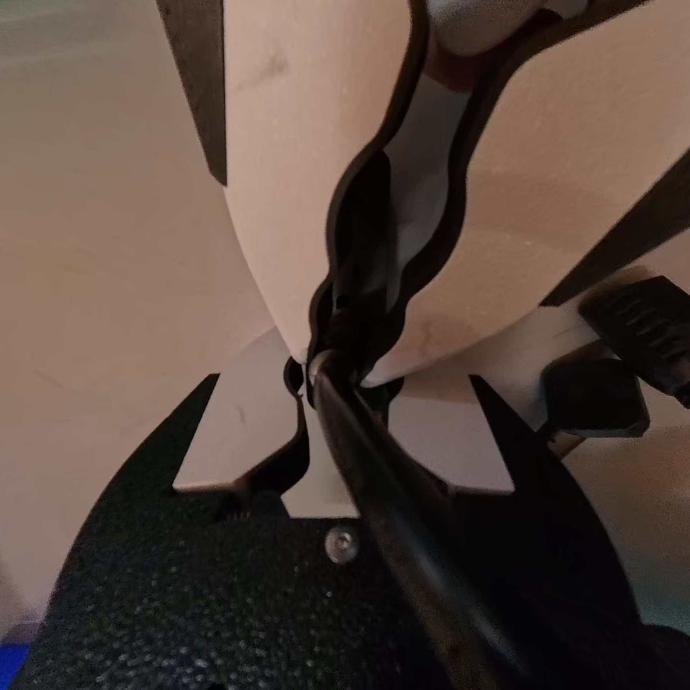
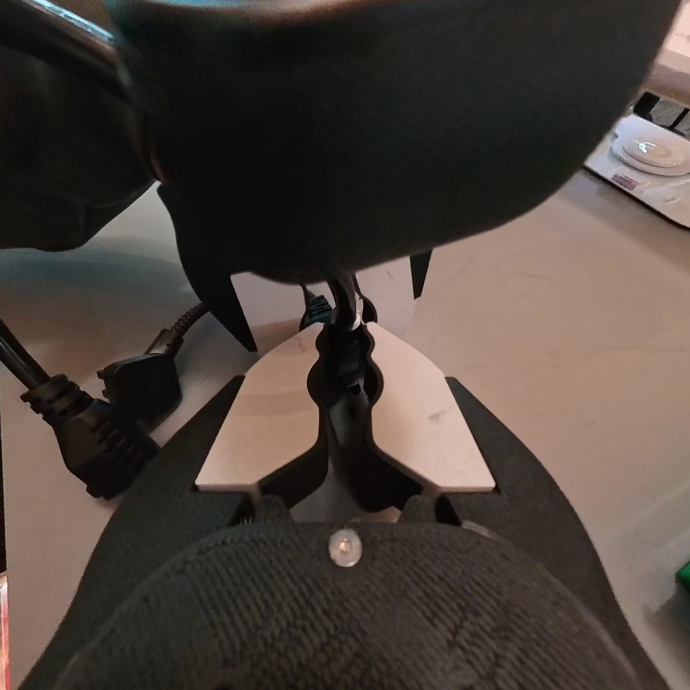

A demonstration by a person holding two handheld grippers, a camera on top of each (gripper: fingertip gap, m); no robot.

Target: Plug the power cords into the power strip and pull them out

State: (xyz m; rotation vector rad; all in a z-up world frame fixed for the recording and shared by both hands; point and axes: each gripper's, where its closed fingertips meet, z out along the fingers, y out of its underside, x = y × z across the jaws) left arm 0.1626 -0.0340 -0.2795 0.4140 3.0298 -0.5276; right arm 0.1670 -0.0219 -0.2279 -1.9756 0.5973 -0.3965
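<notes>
Gripping a black plug (image 2: 347, 366), the right gripper (image 2: 345, 332) sits at frame centre in the right wrist view. Its pale pads are clenched on the plug body, w/ only a narrow gap between them. The plug's black cord (image 1: 392, 522) runs from the lower centre of the left wrist view up to mid-frame. There it passes between the fingers of the left gripper (image 1: 343, 377). The cord hides the inner pad edges, so whether this claw is clenched or released can't be told.

Two spare black plugs (image 2: 112, 410) lie on the pale table (image 2: 522, 336) at lower left of the right wrist view, touching each other.

A white body w/ a dark red band (image 1: 422, 168) shows at upper centre of the left wrist view, between the right gripper's pads. Can't tell if it is the power strip.

White plates (image 2: 649, 149) sit at the upper right edge, well apart from the grippers.
</notes>
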